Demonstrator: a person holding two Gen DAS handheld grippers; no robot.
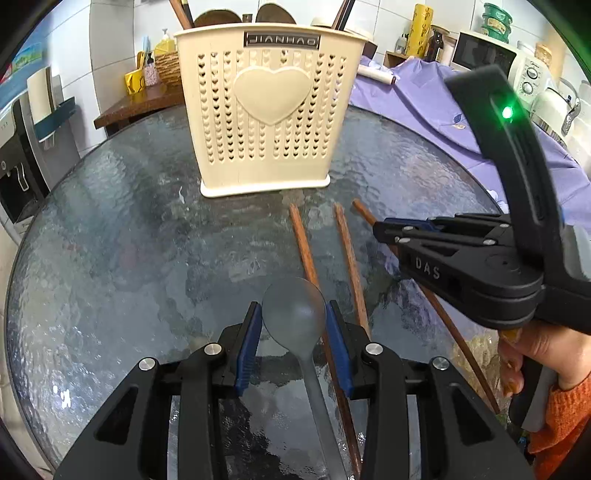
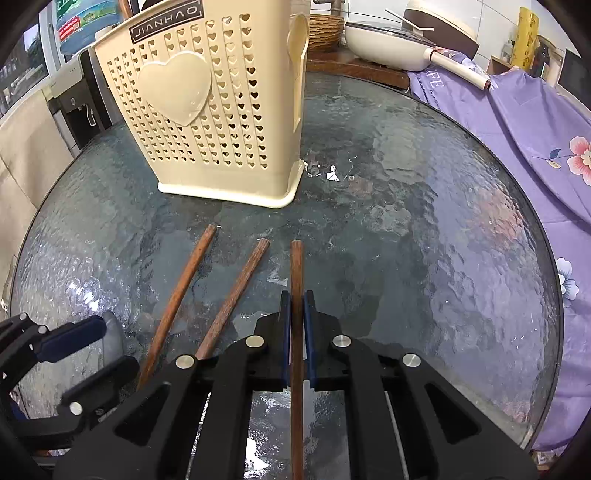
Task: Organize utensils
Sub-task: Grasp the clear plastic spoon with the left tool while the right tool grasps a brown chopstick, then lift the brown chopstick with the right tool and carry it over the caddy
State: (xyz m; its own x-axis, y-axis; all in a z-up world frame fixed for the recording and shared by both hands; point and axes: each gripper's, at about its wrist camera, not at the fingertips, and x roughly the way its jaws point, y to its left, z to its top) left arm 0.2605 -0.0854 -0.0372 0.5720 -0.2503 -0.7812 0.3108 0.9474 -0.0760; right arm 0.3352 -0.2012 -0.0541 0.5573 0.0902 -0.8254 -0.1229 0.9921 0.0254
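A cream perforated utensil holder point(image 1: 266, 110) with a heart on its front stands on the round glass table point(image 1: 110, 240); it also shows in the right wrist view point(image 2: 207, 110). Three brown wooden chopsticks lie in front of it. My left gripper point(image 1: 294, 317) is open, its blue pads on either side of the bowl of a grey spoon point(image 1: 295, 306) lying on the glass. My right gripper point(image 2: 296, 306) is shut on the rightmost chopstick point(image 2: 296, 266). The other two chopsticks point(image 2: 177, 295) point(image 2: 236, 291) lie to its left. The right gripper also shows in the left wrist view point(image 1: 384, 229).
A purple flowered cloth point(image 2: 517, 129) covers the surface right of the table. A white pan point(image 2: 399, 48), a wicker basket point(image 2: 325, 29) and a microwave point(image 1: 491, 55) sit behind. A water dispenser point(image 1: 18, 147) stands at the left. Several utensils stick up from the holder.
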